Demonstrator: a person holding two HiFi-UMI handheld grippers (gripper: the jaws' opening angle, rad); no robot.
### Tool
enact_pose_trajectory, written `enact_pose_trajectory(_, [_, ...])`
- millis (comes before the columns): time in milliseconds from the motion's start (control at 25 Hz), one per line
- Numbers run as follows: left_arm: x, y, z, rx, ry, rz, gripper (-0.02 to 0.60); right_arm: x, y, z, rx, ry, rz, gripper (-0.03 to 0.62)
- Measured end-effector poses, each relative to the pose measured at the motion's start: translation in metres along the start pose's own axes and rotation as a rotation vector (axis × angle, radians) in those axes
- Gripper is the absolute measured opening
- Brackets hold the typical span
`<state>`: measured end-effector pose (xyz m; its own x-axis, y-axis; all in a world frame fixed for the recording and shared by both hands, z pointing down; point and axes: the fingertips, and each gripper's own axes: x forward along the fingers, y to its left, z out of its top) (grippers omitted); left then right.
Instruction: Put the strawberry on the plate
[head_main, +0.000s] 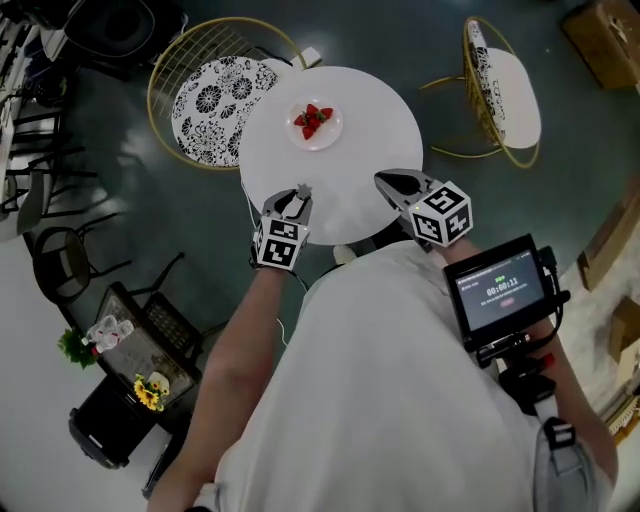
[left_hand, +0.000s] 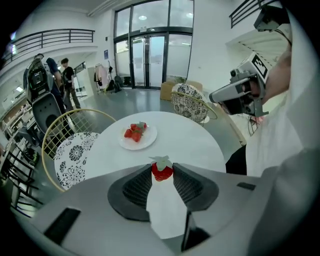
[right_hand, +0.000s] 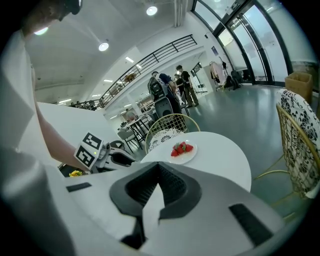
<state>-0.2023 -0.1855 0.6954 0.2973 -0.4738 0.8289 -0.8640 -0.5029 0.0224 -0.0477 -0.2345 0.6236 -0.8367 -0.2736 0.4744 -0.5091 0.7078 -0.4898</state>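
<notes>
Left gripper (head_main: 301, 191) pinches strawberry (left_hand: 162, 171), tilted down over table's (head_main: 385, 110) near edge.
Right gripper (head_main: 386, 181) alongside, jaws apparently together; plate (head_main: 334, 137) toward far edge.

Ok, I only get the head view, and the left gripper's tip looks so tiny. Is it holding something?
Observer: Yes. The left gripper view shows the left gripper shut on a strawberry, red with a green leafy cap on top.
Operator: Does the right one have one too?
Observer: No. In the right gripper view, the right gripper is empty. Its jaw tips meet with nothing between them.
Operator: Is anybody else in the room?
Observer: Yes. People stand far off, to the left of the glass doors.
</notes>
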Motion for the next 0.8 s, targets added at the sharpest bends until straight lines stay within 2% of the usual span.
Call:
enact_pose_trajectory(560, [0.011, -0.015, 0.044, 0.020, -0.062, -0.015, 0.141, -0.014, -0.020, -0.005, 0.046, -0.037, -0.042, 0.005])
enact_pose_trajectory(800, [0.020, -0.012, 0.051, 0.023, -0.048, -0.021, 0.140, -0.012, -0.020, -0.006, 0.055, -0.039, -0.045, 0.005])
